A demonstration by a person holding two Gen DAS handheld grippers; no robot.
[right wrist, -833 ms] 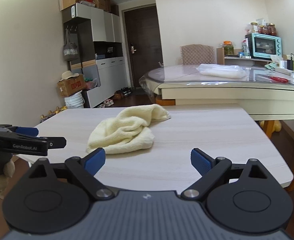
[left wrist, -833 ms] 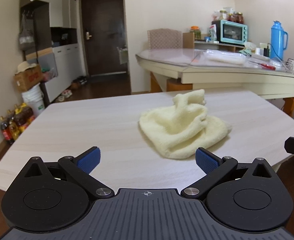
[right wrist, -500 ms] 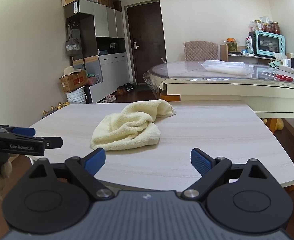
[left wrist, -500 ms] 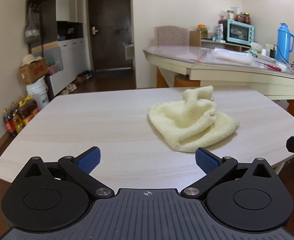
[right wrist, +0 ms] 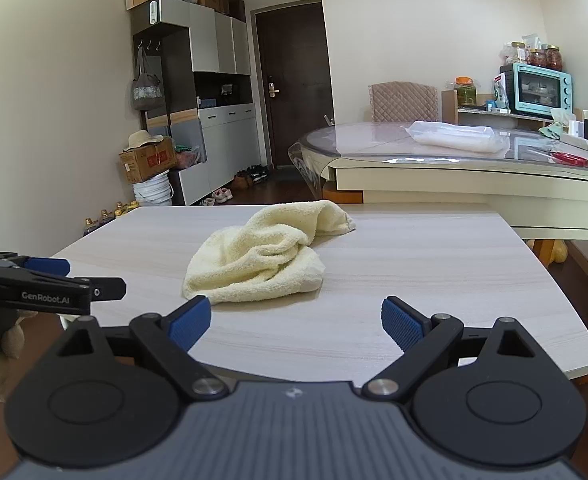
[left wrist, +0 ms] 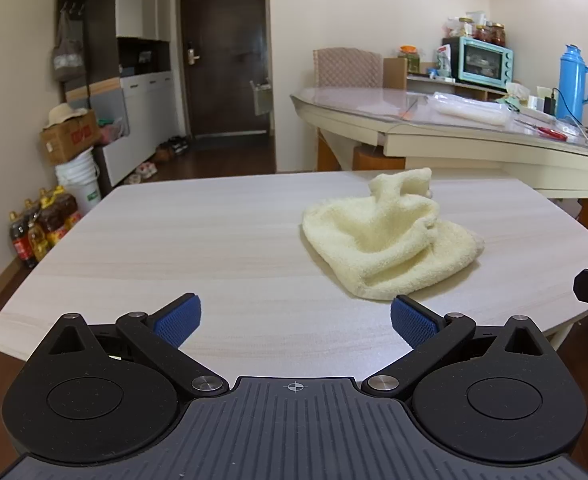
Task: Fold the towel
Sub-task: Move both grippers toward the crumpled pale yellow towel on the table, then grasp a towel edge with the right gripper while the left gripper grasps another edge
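Observation:
A crumpled pale yellow towel (left wrist: 390,240) lies in a heap on the light wooden table (left wrist: 198,240). In the right wrist view the towel (right wrist: 262,258) sits a little left of centre on the table (right wrist: 434,276). My left gripper (left wrist: 296,316) is open, hovering over the near table edge short of the towel, with nothing between its blue pads. My right gripper (right wrist: 296,318) is also open and empty, just short of the towel's near edge. The left gripper's body (right wrist: 50,290) shows at the left of the right wrist view, held by a hand.
Behind the table stands a second, glass-topped table (left wrist: 454,128) with a blue thermos (left wrist: 572,80), a teal oven (left wrist: 484,60) and a plastic bag. Bottles (left wrist: 38,228), a bucket and a box sit on the floor at the left.
Both views have shifted slightly: the towel now sits a bit lower and nearer in each frame, so both grippers have moved closer to it. Both stay open.

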